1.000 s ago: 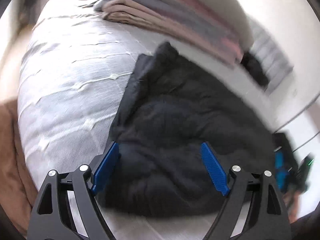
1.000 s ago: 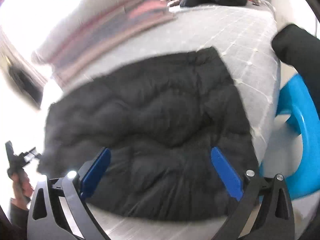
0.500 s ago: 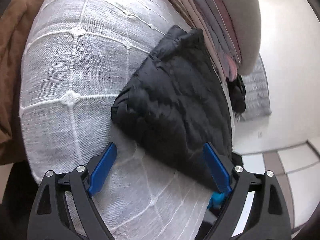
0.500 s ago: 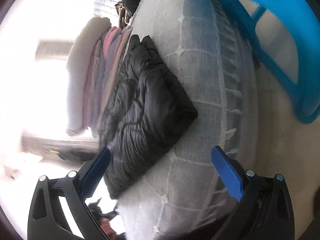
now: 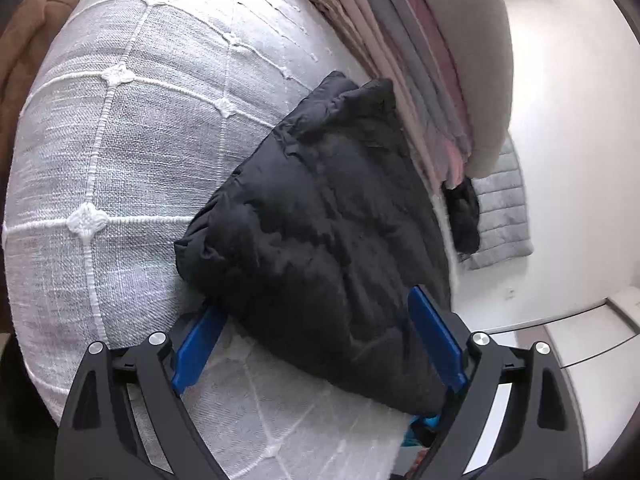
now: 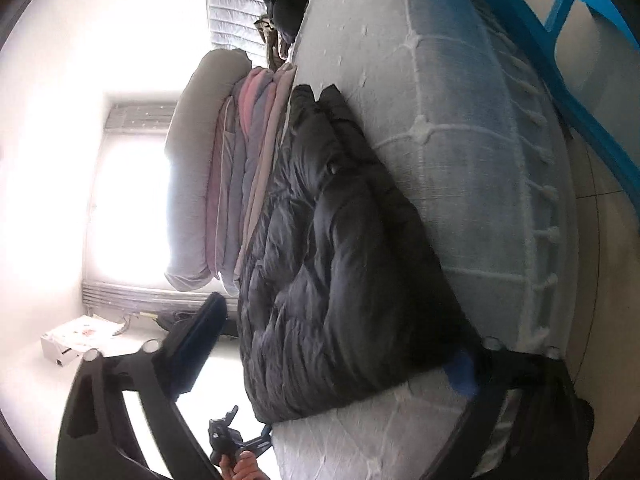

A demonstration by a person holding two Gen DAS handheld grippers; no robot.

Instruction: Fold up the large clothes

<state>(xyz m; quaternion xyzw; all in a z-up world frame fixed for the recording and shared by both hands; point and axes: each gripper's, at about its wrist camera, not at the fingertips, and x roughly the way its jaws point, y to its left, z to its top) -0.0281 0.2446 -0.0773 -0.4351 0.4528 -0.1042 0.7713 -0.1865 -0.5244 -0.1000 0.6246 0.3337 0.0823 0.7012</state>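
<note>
Fingers of the left gripper stand wide apart, blue pads straddling the near edge of the folded black jacket; the left pad sits low against the bedspread just beside the jacket's corner, the right pad lies over the jacket's far side, and neither is seen pressing the fabric. Right gripper: jaws have just been closing, with the jacket's near end between them. Its left finger hangs clear of the bed, off the jacket's edge; the right finger is mostly hidden under the jacket's corner where it meets the bedspread, so contact there is likely but cannot be confirmed. Jacket lies folded flat on the bedspread, near the front edge of the bed, its far side touching a stack of folded blankets. Blue plastic frame beside the bed in the right view. A hand holding the other gripper's handle shows at the bottom of that view.
</note>
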